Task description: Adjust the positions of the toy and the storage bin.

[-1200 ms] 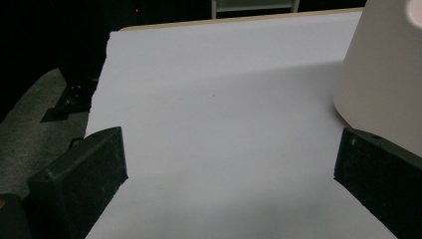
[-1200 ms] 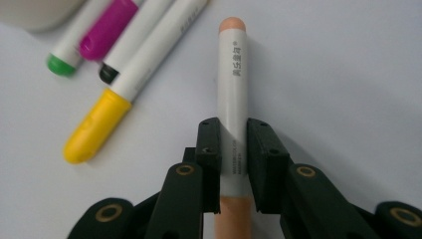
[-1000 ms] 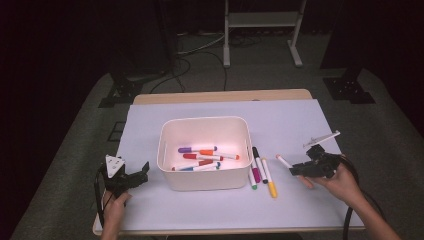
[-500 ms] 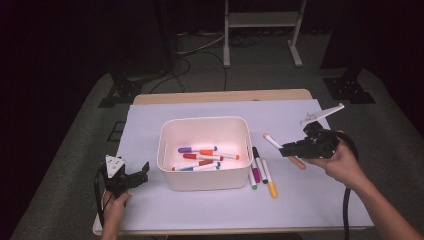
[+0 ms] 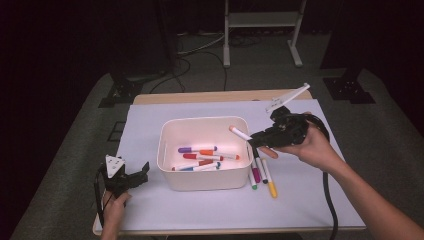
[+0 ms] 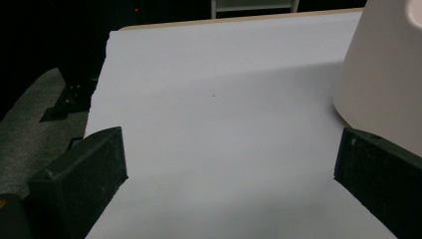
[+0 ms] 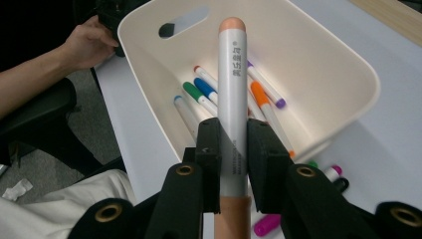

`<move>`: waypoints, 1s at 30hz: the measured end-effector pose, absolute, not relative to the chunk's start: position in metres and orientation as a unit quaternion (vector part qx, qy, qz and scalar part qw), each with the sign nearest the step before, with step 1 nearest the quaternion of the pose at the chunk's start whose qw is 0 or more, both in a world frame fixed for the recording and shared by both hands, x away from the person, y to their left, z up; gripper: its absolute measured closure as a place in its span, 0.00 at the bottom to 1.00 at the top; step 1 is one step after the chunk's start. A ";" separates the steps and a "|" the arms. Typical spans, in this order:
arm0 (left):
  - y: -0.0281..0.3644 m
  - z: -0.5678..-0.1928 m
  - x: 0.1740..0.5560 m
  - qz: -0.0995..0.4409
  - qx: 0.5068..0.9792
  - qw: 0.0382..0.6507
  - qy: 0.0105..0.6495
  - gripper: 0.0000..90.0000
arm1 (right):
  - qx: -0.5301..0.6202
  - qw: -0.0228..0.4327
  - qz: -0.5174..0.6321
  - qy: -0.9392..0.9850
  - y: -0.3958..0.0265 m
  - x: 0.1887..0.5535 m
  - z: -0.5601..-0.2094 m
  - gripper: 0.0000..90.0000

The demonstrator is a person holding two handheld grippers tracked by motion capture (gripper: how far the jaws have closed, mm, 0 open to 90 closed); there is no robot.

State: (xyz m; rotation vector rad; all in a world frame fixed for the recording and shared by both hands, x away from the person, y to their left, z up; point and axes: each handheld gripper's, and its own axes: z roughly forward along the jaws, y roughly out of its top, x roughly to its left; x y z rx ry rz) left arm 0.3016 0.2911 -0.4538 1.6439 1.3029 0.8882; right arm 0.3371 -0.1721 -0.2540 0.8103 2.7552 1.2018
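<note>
A white marker with a peach cap (image 5: 240, 133) (image 7: 232, 99) is clamped in my right gripper (image 5: 256, 137) (image 7: 233, 149), which is shut on it and held above the right rim of the white bin (image 5: 202, 185) (image 7: 343, 59). Several coloured markers (image 5: 207, 158) (image 7: 259, 94) lie inside the bin. More markers (image 5: 262, 172) (image 7: 328, 174) lie on the white sheet just right of the bin. My left gripper (image 5: 136, 176) (image 6: 229, 164) rests on the sheet left of the bin, open with nothing between its jaws; the bin wall (image 6: 383, 79) is at its right.
A white sheet (image 5: 300, 200) (image 6: 224, 99) covers the wooden table (image 5: 220, 96). Dark floor, cables and a metal stand (image 5: 260, 20) lie beyond the far edge. A person's other hand (image 7: 89, 42) is past the bin.
My right gripper has lifted the peach-capped marker off the sheet and carried it up and left to the bin's right rim. The left gripper has stayed still.
</note>
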 end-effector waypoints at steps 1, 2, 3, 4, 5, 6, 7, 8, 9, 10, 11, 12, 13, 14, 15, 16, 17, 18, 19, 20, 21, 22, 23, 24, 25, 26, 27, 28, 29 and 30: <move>0.291 -0.454 0.302 0.354 0.656 0.419 0.519 0.00 | 0.260 0.014 0.386 0.885 -0.172 0.337 -0.254 0.85; 0.291 -0.454 0.302 0.354 0.655 0.419 0.519 0.00 | 0.249 0.009 0.384 0.889 -0.160 0.339 -0.254 0.85; 0.291 -0.454 0.302 0.354 0.655 0.419 0.519 0.00 | 0.249 0.009 0.384 0.889 -0.160 0.339 -0.254 0.85; 0.291 -0.454 0.302 0.354 0.655 0.419 0.519 0.00 | 0.241 0.004 0.382 0.892 -0.149 0.341 -0.253 0.85; 0.291 -0.454 0.302 0.354 0.656 0.419 0.519 0.00 | 0.241 0.004 0.382 0.892 -0.149 0.341 -0.253 0.85; 0.291 -0.454 0.302 0.354 0.656 0.419 0.519 0.00 | 0.235 -0.001 0.382 0.894 -0.143 0.342 -0.254 0.85; 0.291 -0.454 0.301 0.354 0.656 0.419 0.519 0.00 | 0.230 -0.003 0.382 0.895 -0.139 0.343 -0.254 0.85; 0.291 -0.454 0.301 0.354 0.656 0.418 0.519 0.00 | 0.226 -0.006 0.381 0.897 -0.133 0.343 -0.255 0.85; 0.291 -0.454 0.301 0.354 0.656 0.419 0.519 0.00 | 0.220 -0.010 0.378 0.899 -0.127 0.345 -0.256 0.85; 0.291 -0.454 0.301 0.354 0.656 0.419 0.519 0.00 | 0.211 -0.014 0.377 0.902 -0.119 0.347 -0.258 0.85; 0.291 -0.454 0.301 0.354 0.656 0.419 0.519 0.00 | 0.211 -0.014 0.377 0.902 -0.119 0.347 -0.258 0.85; 0.291 -0.454 0.301 0.354 0.657 0.418 0.518 0.00 | 0.208 -0.016 0.375 0.903 -0.115 0.348 -0.260 0.85; 0.291 -0.454 0.301 0.354 0.657 0.418 0.518 0.00 | 0.200 -0.020 0.375 0.905 -0.109 0.350 -0.262 0.85; 0.291 -0.454 0.301 0.354 0.657 0.419 0.518 0.00 | 0.199 -0.023 0.374 0.906 -0.106 0.350 -0.264 0.85; 0.291 -0.454 0.301 0.354 0.657 0.418 0.518 0.00 | 0.193 -0.027 0.371 0.908 -0.100 0.352 -0.267 0.85; 0.291 -0.454 0.301 0.354 0.658 0.417 0.517 0.00 | 0.189 -0.033 0.368 0.910 -0.092 0.354 -0.272 0.85; 0.291 -0.454 0.301 0.354 0.658 0.417 0.517 0.00 | 0.186 -0.038 0.364 0.912 -0.088 0.355 -0.275 0.85; 0.291 -0.454 0.301 0.354 0.658 0.417 0.517 0.00 | 0.186 -0.038 0.364 0.912 -0.088 0.355 -0.275 0.85; 0.291 -0.454 0.301 0.353 0.657 0.418 0.518 0.00 | 0.183 -0.041 0.362 0.913 -0.084 0.356 -0.278 0.85; 0.291 -0.454 0.301 0.353 0.657 0.418 0.518 0.00 | 0.179 -0.043 0.361 0.914 -0.080 0.358 -0.281 0.85; 0.291 -0.454 0.301 0.353 0.656 0.419 0.519 0.00 | 0.177 -0.047 0.358 0.916 -0.075 0.359 -0.284 0.85; 0.291 -0.454 0.301 0.353 0.657 0.419 0.518 0.00 | 0.177 -0.050 0.357 0.916 -0.073 0.360 -0.286 0.85; 0.291 -0.454 0.301 0.353 0.657 0.419 0.518 0.00 | 0.173 -0.053 0.356 0.917 -0.070 0.361 -0.289 0.84; 0.291 -0.454 0.301 0.353 0.657 0.419 0.518 0.00 | 0.169 -0.053 0.346 0.921 -0.063 0.363 -0.294 0.84; 0.291 -0.454 0.301 0.353 0.656 0.419 0.518 0.00 | 0.169 -0.053 0.346 0.921 -0.063 0.363 -0.294 0.84; 0.291 -0.454 0.301 0.353 0.657 0.420 0.518 0.00 | 0.167 -0.056 0.344 0.922 -0.060 0.365 -0.297 0.85; 0.291 -0.454 0.301 0.353 0.657 0.419 0.518 0.00 | 0.165 -0.059 0.342 0.923 -0.057 0.367 -0.300 0.84; 0.291 -0.454 0.301 0.353 0.656 0.420 0.518 0.00 | 0.162 -0.061 0.336 0.926 -0.052 0.369 -0.305 0.84; 0.291 -0.454 0.301 0.353 0.656 0.420 0.518 0.00 | 0.162 -0.061 0.336 0.926 -0.052 0.369 -0.305 0.84; 0.291 -0.454 0.301 0.353 0.656 0.420 0.518 0.00 | 0.157 -0.065 0.334 0.927 -0.047 0.371 -0.310 0.84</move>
